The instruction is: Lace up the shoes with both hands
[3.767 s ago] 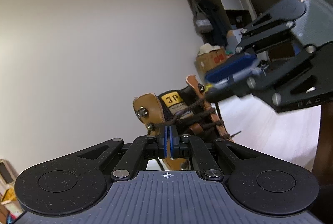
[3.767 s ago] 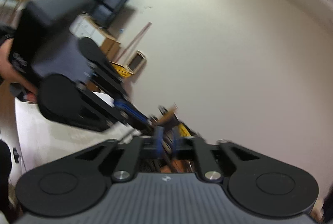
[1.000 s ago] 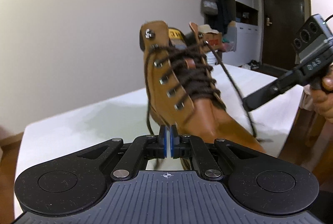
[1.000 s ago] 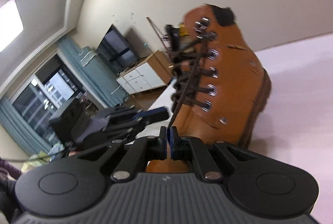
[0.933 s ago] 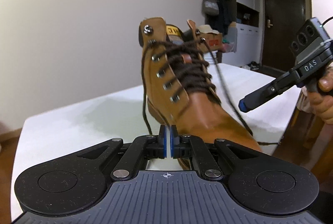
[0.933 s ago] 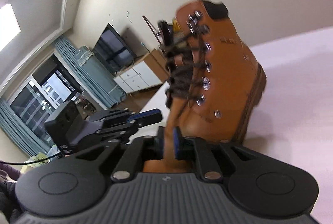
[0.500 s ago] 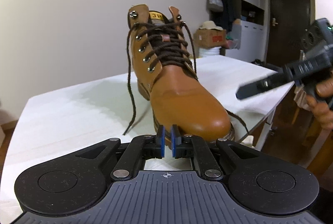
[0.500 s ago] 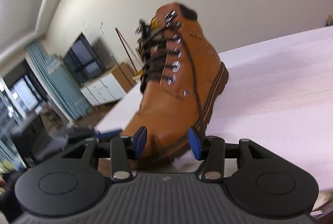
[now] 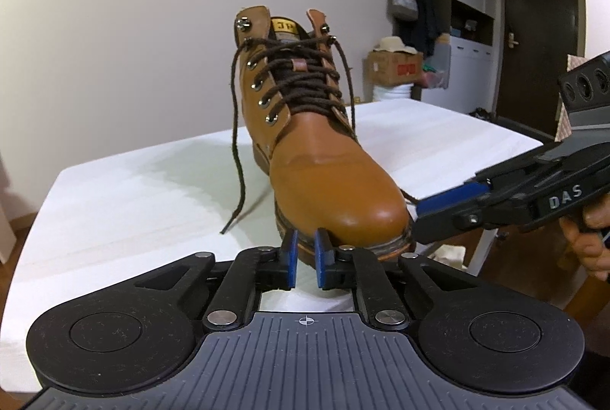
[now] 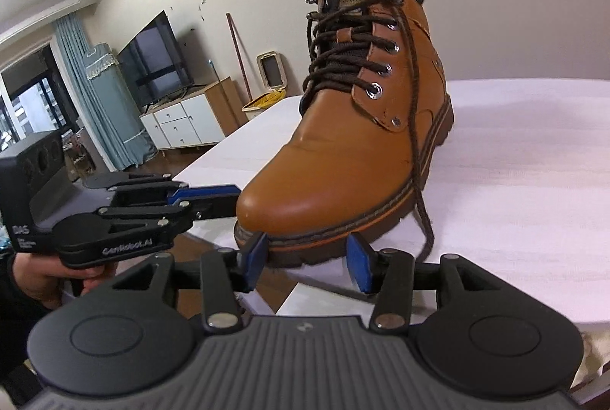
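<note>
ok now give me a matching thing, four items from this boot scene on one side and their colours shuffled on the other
Things:
1 boot
2 laces
3 tongue label
4 table

Colours:
a white
b yellow
c tan
d dark brown

Pairs: 1-c, 2-d, 3-b, 4-a

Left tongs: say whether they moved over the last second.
Yes. The left tongs dropped from beside the dark brown laces to the toe of the tan leather boot.
</note>
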`<state>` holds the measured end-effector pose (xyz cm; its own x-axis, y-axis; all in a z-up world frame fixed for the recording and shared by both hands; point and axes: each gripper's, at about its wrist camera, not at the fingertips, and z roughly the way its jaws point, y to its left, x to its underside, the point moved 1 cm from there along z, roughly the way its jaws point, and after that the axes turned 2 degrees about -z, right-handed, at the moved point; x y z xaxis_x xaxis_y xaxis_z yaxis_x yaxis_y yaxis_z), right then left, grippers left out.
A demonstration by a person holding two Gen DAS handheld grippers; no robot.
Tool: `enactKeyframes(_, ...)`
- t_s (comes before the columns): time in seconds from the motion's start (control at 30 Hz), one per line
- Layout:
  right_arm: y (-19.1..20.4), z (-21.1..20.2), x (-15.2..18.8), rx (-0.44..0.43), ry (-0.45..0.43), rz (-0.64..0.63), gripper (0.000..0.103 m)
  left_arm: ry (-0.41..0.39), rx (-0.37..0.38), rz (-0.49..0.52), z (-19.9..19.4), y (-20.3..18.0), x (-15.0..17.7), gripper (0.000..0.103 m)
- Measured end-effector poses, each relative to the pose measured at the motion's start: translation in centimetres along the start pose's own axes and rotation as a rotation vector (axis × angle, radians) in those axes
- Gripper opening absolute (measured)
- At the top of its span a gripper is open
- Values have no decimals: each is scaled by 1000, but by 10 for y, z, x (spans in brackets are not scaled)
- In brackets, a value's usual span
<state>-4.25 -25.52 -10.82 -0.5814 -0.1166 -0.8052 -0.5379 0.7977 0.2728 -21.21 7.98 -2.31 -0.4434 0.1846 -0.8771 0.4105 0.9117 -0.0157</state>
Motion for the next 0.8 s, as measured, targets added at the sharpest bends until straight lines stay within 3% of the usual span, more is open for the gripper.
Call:
enactKeyframes(0.1,-1,2,-1,-1,-6,-7,51,-7,-15,-16,1,-2,1,2)
enactKeyframes(0.17,-5,3,0,-1,-5,-1,57,-9,-18,-25,1,-3,1,0)
enactKeyframes(0.8,-41,13,-19,82,-43,-3,60,-21,-99,-75,30,-23,-15,0)
